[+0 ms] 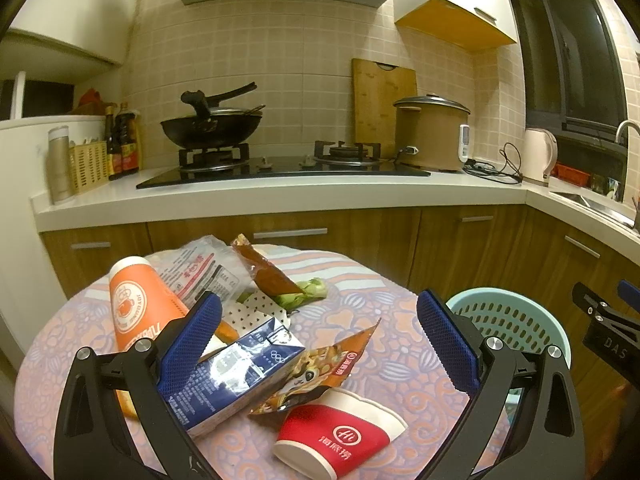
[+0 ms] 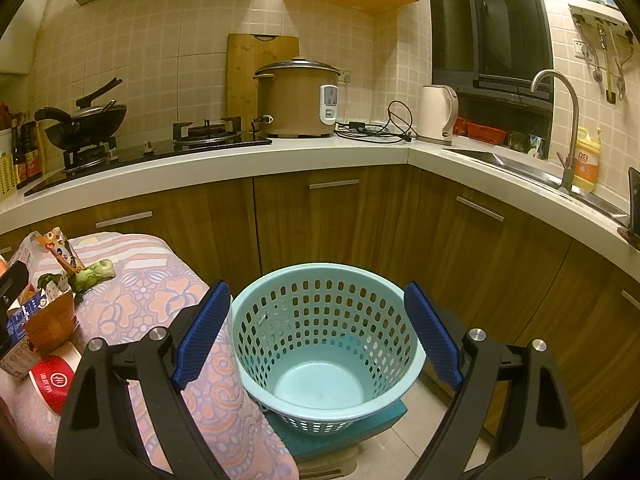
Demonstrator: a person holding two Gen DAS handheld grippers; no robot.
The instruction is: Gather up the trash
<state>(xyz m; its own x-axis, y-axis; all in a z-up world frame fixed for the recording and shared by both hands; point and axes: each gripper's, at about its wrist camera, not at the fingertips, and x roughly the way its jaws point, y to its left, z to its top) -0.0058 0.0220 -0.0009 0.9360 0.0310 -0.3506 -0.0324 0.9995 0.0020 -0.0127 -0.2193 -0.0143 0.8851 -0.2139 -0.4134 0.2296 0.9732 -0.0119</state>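
My left gripper (image 1: 320,344) hangs released, jaws wide, above the trash heaped on the cloth-covered table (image 1: 392,360). The blue milk carton (image 1: 240,376) lies against my left finger; beside the carton lie an orange snack wrapper (image 1: 332,360) and a red paper cup (image 1: 332,436). My right gripper (image 2: 320,336), also spread wide and holding nothing, frames the pale blue basket (image 2: 328,344) just beside the table.

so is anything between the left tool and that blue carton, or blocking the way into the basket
Nothing visible does. The left tool is open with the blue carton right at its left finger; only the orange snack packet leans against the carton. The light blue basket beside the table is open-topped and looks empty, framed by the open right tool.
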